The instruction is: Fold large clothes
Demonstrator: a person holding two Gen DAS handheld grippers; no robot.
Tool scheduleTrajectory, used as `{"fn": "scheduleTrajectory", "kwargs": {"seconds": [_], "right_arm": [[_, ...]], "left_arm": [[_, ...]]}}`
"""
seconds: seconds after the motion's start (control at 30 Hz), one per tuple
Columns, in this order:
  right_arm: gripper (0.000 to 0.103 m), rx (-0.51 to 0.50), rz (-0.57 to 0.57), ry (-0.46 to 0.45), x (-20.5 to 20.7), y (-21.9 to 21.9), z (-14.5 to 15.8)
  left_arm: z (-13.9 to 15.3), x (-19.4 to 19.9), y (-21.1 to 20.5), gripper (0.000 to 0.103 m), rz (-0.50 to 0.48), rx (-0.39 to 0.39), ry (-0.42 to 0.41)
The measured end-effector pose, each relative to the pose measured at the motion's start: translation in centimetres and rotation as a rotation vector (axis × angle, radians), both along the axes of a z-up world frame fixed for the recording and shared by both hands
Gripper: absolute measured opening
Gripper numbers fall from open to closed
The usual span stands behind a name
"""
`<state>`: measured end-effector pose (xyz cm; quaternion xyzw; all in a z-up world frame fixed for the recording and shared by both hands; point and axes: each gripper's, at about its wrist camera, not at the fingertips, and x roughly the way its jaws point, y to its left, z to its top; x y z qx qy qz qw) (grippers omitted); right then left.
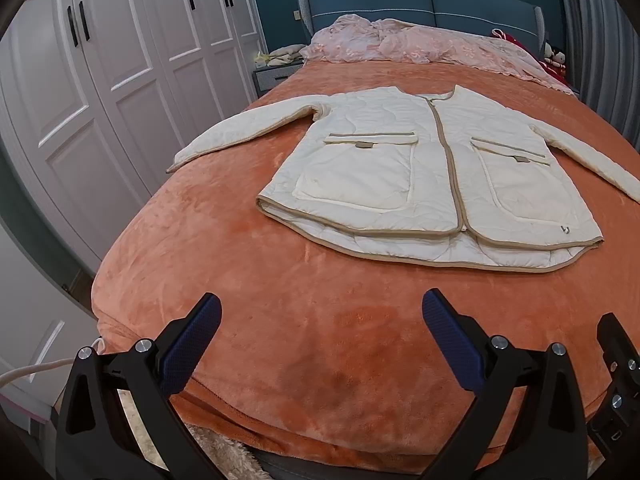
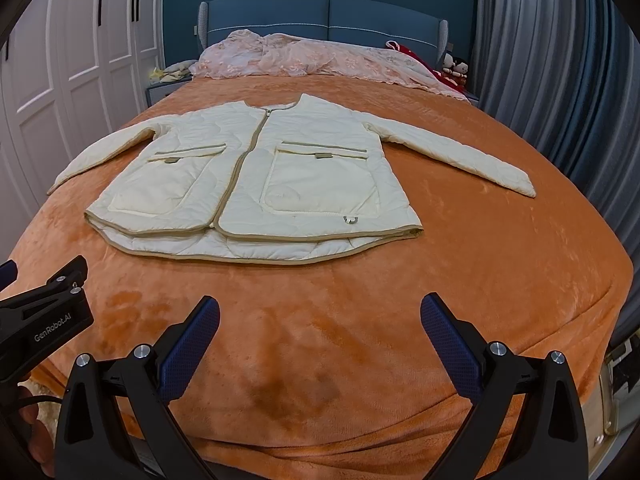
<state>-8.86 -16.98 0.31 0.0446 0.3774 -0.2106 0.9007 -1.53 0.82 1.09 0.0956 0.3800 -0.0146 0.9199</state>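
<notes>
Clearly nothing folded yet:
Jacket (image 2: 256, 176): laid flat, front up, zipped, both sleeves spread, on the orange bed (image 2: 400, 320).
Left hand-held gripper (image 1: 320, 336): spread wide, nothing held, well short of the hem.
Right hand-held gripper (image 2: 320, 336): likewise spread and unloaded.
Progress: judged at the start; every fold is left.

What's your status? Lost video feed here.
Left gripper open, right gripper open, both empty. Jacket flat, unfolded on bed. Nothing blocking.
</notes>
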Motion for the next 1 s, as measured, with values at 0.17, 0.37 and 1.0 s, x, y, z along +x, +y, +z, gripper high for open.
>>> {"fn": "scheduleTrajectory", "kwargs": {"seconds": [0.17,0.37,1.0], "right_arm": [[0.098,0.001,0.001,0.002,-0.1,0.1,0.0],[0.098,0.002,0.003,0.003,0.0,0.2,-0.1],[0.098,0.061,-0.015,0.035,1.3,-2.1,-1.8]], "left_arm": [[0.0,-0.1,0.0,0.098,-0.001,-0.001,0.002],[-0.1,-0.1,0.0,0.098,0.001,0.000,0.005],[-1.8,1.8,0.3,0.098,0.015,-0.010,0.069]]}}
